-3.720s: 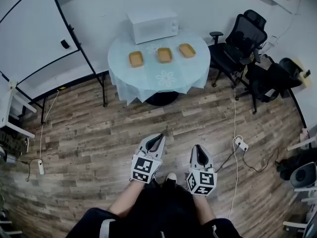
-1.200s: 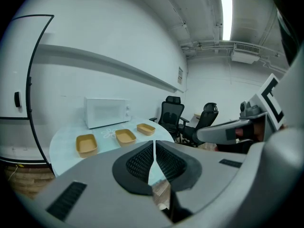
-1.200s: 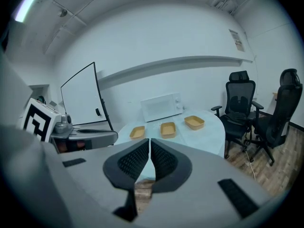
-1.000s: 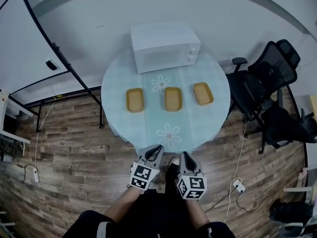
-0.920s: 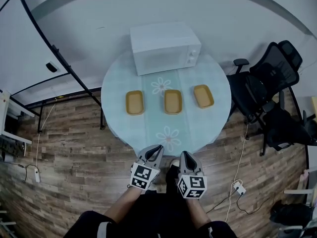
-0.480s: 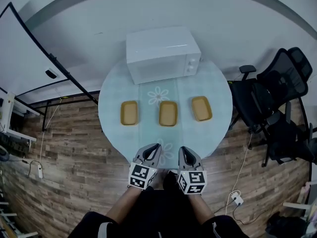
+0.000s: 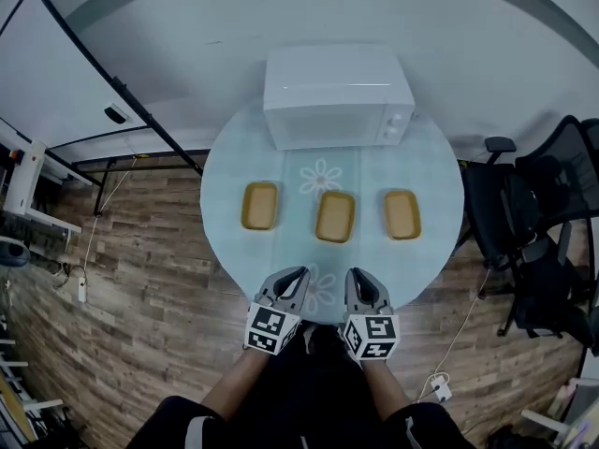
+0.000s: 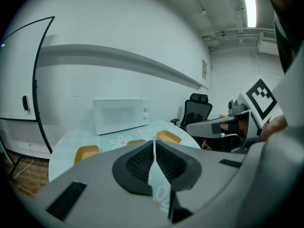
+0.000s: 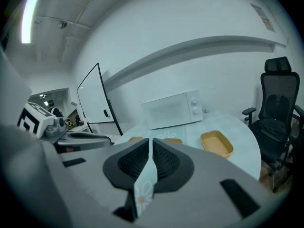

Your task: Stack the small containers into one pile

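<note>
Three small yellow containers are sitting in a row on the round table, in front of the microwave: the left container, the middle container and the right container, each apart from its neighbours; the left gripper and the right gripper are hovering side by side over the table edge farthest from the microwave, each with its jaws pressed together on nothing; an office chair is standing to the microwave's right.
</note>
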Demonstrator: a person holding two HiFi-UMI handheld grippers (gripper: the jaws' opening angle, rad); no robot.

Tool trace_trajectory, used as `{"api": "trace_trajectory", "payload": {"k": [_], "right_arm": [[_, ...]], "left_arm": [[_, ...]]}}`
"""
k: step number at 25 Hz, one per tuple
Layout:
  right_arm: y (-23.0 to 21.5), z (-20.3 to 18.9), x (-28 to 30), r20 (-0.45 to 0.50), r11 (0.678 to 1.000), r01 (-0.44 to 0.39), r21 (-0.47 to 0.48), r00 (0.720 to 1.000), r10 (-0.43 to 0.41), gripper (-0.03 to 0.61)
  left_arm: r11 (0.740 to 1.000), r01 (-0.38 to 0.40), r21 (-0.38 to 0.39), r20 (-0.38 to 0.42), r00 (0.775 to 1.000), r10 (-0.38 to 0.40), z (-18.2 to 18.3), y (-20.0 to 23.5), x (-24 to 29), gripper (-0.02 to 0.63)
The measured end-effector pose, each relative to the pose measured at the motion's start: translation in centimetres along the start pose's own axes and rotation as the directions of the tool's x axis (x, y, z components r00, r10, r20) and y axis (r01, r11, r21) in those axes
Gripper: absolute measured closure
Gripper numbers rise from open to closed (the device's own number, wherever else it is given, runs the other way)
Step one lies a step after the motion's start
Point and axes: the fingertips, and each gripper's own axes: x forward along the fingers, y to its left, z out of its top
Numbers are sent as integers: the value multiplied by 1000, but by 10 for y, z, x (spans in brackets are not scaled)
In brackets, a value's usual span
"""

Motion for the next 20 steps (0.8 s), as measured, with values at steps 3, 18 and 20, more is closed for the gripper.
{"api": "trace_trajectory", "payload": {"k": [3,18,20], "right_arm": [[7,1,12,-14,1000,-9,-7,1000,9,552],[63,1,134,-132,999,-46,1,990,46,548],[72,-2,152,-152,999,-48,0,987,48,543]], "left_arm": [[1000,-8,-14,-2,1000,8,-3,14,3,589],[998,-6,-57,-19,1000,4,-9,125,17,589],[998,-4,-65,-22,1000,3,-12,142,19,589]]}}
